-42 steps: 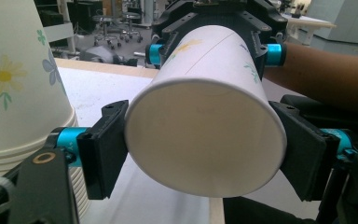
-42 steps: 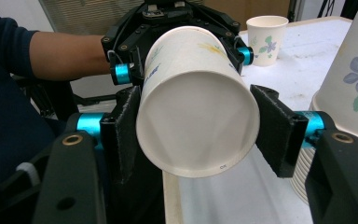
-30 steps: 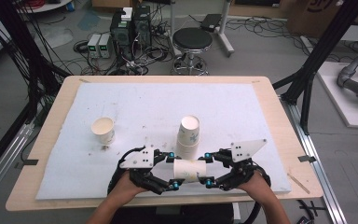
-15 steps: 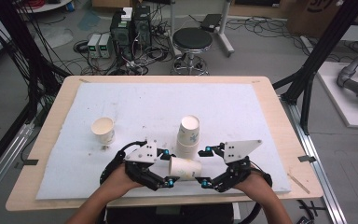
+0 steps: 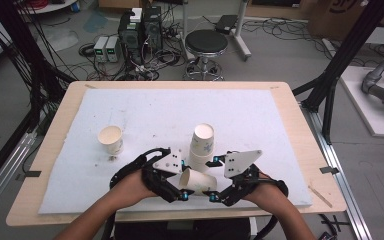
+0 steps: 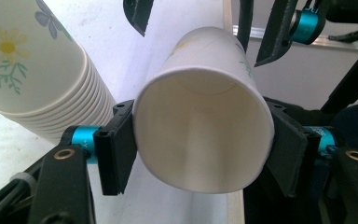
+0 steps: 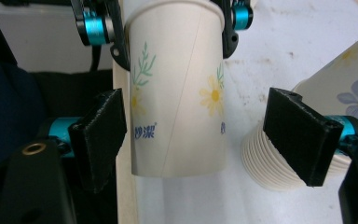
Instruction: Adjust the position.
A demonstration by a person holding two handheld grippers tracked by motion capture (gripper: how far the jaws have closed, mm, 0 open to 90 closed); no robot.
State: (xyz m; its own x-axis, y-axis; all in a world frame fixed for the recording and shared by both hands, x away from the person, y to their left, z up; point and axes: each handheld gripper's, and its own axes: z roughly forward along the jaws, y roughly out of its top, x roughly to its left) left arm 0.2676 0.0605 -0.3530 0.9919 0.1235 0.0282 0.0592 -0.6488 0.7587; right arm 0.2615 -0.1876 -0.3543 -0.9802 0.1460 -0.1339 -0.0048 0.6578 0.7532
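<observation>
A flower-printed paper cup (image 5: 198,181) lies on its side just above the table's front edge. My left gripper (image 5: 184,181) is shut on it near the rim. In the left gripper view the pads (image 6: 119,149) squeeze the cup (image 6: 205,140), whose open mouth faces the camera. My right gripper (image 5: 212,180) is open. Its jaws have just been opening and stand on either side of the cup's base end (image 7: 177,93) without touching it. An upside-down stack of cups (image 5: 201,145) stands right behind both grippers. One upright cup (image 5: 111,140) stands at the left.
A white mat (image 5: 145,110) covers the wooden table (image 5: 280,95). The stack (image 7: 279,172) is close beside my right gripper's outer jaw. Beyond the table stand a stool (image 5: 206,45), electronics boxes and cables on the floor.
The right gripper's jaws have opened off the cup, which the left gripper alone now holds. Both hands have risen a little and the cup has tilted slightly.
</observation>
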